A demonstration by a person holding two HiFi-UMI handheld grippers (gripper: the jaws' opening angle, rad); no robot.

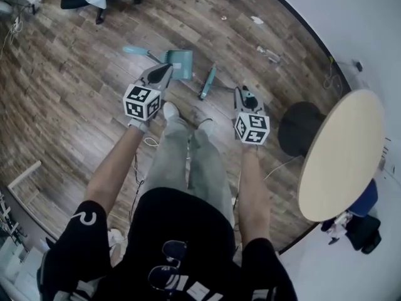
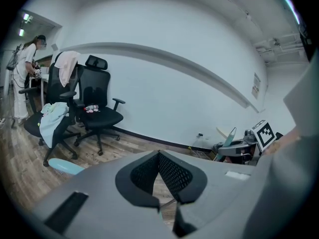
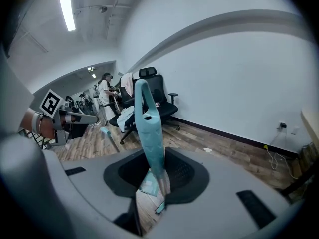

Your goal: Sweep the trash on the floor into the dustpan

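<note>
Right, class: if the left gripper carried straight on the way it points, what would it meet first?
Probably the dustpan, just beyond the left gripper's tips; its height above it is unclear.

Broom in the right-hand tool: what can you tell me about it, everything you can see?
The broom has a teal, plastic-looking grip with a small hanging hole near its curved top. Below the grip runs a thin shiny shaft that looks like metal. The right gripper is shut on the lower grip, which stands slightly tilted between the jaws. In the head view its narrow teal brush head is down at the wooden floor, just right of the dustpan and apart from it.
</note>
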